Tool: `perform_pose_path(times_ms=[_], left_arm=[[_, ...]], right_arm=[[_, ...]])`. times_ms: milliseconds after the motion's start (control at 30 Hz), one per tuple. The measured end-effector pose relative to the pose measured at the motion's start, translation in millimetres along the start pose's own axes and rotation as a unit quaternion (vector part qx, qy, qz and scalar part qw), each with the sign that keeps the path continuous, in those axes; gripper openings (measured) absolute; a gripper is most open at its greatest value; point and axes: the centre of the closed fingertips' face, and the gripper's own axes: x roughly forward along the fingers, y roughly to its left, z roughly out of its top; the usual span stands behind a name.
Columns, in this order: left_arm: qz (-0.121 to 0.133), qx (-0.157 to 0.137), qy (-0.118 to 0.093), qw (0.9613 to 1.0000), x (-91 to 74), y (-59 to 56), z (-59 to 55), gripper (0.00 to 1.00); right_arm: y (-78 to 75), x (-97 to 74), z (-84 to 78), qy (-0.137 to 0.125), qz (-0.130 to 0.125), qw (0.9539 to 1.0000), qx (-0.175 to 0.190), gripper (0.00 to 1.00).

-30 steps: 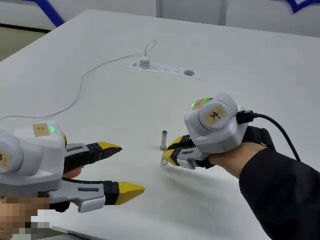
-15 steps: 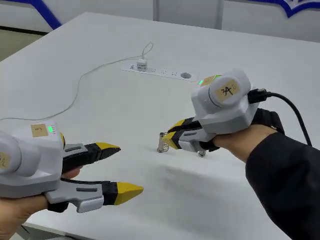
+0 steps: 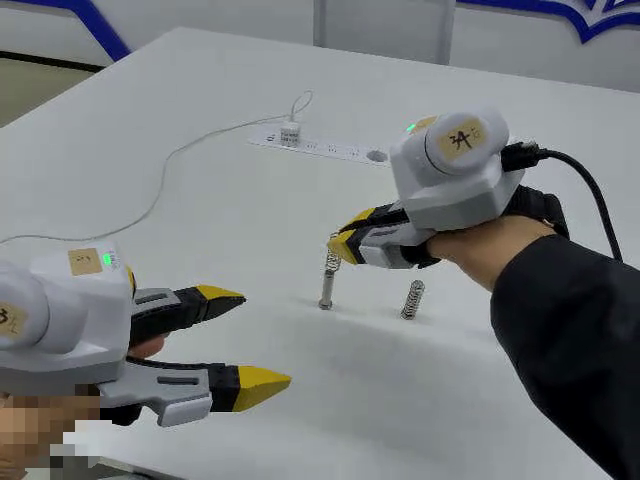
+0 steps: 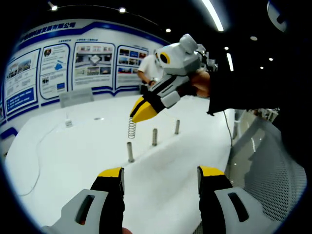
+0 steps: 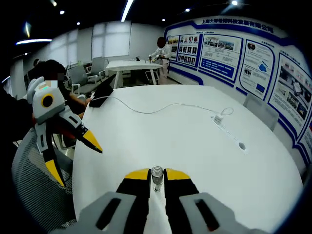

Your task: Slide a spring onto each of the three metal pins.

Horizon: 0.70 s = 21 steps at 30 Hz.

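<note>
The white desk sits before blue-trimmed wall posters. Right tongs clench a spring over a pin; left tongs gape.

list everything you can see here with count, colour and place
table: one, white, under everything
cable: one, white, across the table to the socket strip
wall boards: several, blue and white, on the far wall
pins: three, grey metal, upright in a row on the table
springs: two, silvery; one over the bare pin, one around another pin
left gripper: one, white with yellow-tipped jaws, open, near edge
right gripper: one, same colours, shut on the raised spring
</note>
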Motion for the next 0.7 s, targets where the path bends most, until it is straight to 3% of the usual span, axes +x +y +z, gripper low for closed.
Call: perform_pose_path(times_ms=[700], left_arm=[[0.006, -0.008, 0.003, 0.9999, -1.9, 4.3, -4.7, 0.62]], right_arm=[[-4.1, 22.0, -17.9, 0.027, 0.009, 0.9994, 0.018, 0.12]])
